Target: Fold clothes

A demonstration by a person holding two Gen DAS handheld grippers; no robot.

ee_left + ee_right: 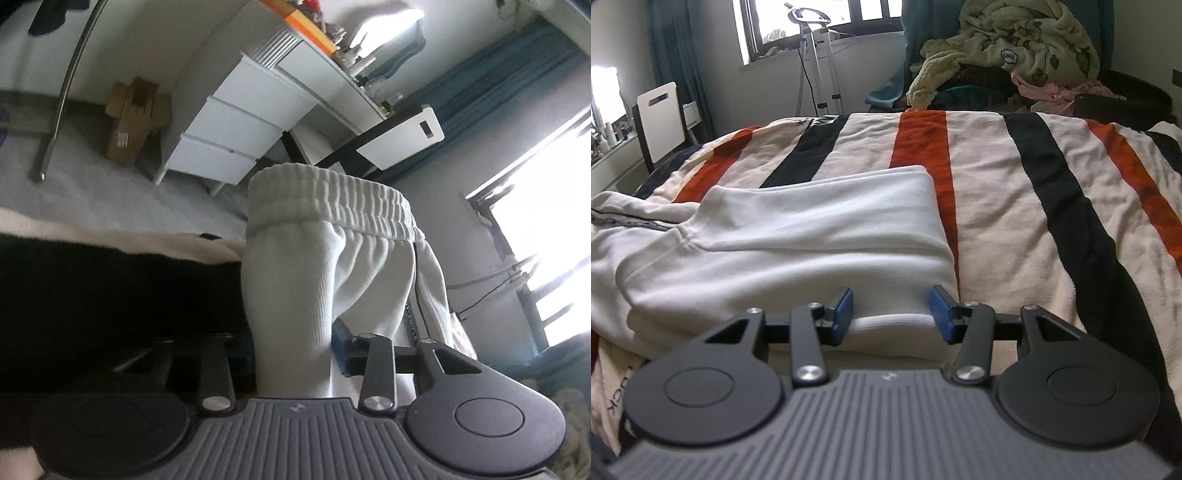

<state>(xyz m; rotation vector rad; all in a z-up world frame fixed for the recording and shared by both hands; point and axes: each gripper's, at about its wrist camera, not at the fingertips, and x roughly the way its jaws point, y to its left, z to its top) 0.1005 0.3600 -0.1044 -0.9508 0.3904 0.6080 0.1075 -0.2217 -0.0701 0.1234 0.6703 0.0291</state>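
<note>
I see soft ribbed white cloth trousers (332, 258), a nappy striped blanket (1015, 192), matt black plastic tongs (892, 314) with glossy blue pads (844, 310), and a smooth white drawer unit (229, 133).

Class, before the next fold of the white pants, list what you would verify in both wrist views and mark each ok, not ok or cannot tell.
1. Left gripper has the white pants between its pads: ok.
2. Waistband raised and in view: ok.
3. Right gripper pressing the folded edge: cannot tell.
4. Pants lie flat on the striped blanket: ok.
5. Blanket beside the pants free for folding: ok.
</note>
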